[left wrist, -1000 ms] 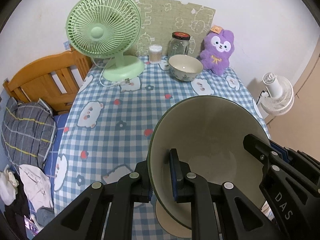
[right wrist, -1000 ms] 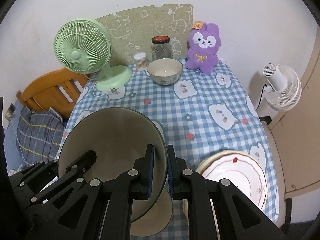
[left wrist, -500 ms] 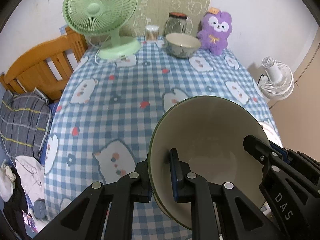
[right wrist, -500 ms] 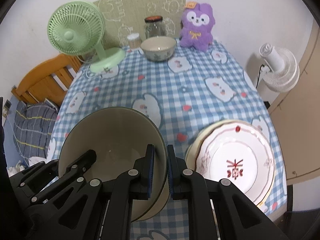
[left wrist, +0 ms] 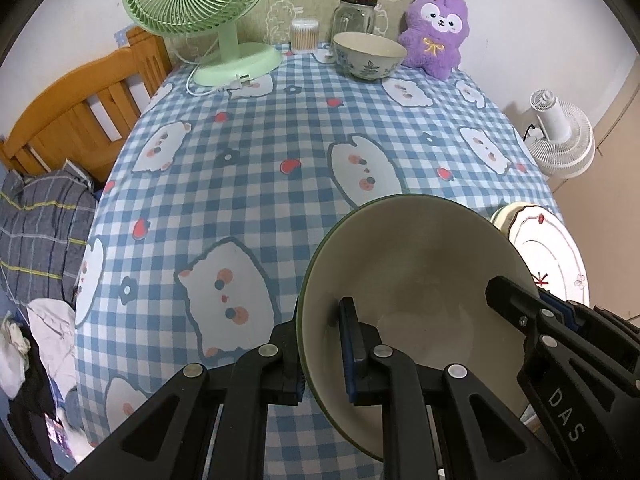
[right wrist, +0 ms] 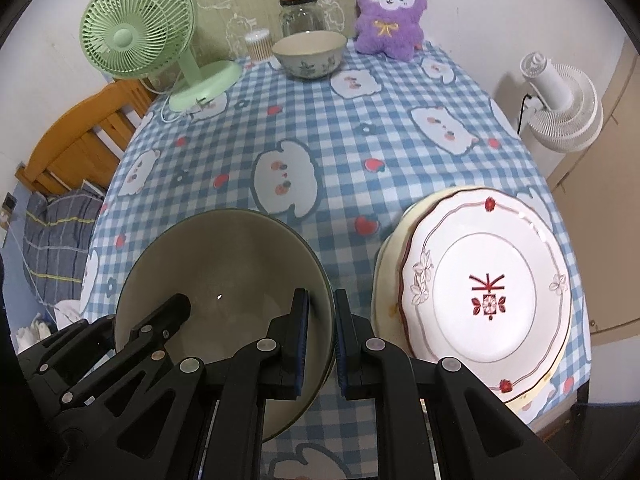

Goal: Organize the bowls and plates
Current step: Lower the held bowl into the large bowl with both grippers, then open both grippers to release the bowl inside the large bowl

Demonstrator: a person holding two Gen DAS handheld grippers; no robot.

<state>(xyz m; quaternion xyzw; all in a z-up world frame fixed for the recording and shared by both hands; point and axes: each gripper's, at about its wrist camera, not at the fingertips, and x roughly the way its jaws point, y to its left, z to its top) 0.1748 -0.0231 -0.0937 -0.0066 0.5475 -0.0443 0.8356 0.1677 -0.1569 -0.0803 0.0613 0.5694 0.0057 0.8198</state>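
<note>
Bowl (left wrist: 416, 280): large, green-rimmed, above table's near edge, just left of plate stack (right wrist: 480, 288). Pinched at opposite rims by left gripper (left wrist: 320, 354) and right gripper (right wrist: 320, 340), both clamped tight. Risks: slip from thin rim grips (uneven lowering), knock against plates. Surface: checked tablecloth (left wrist: 248, 184). Beyond: small bowl (left wrist: 370, 56), green fan (left wrist: 200, 0), plush toy (left wrist: 436, 36).

light: soft, even | focus: sharp | edges: bowed, perhaps vignetted
</note>
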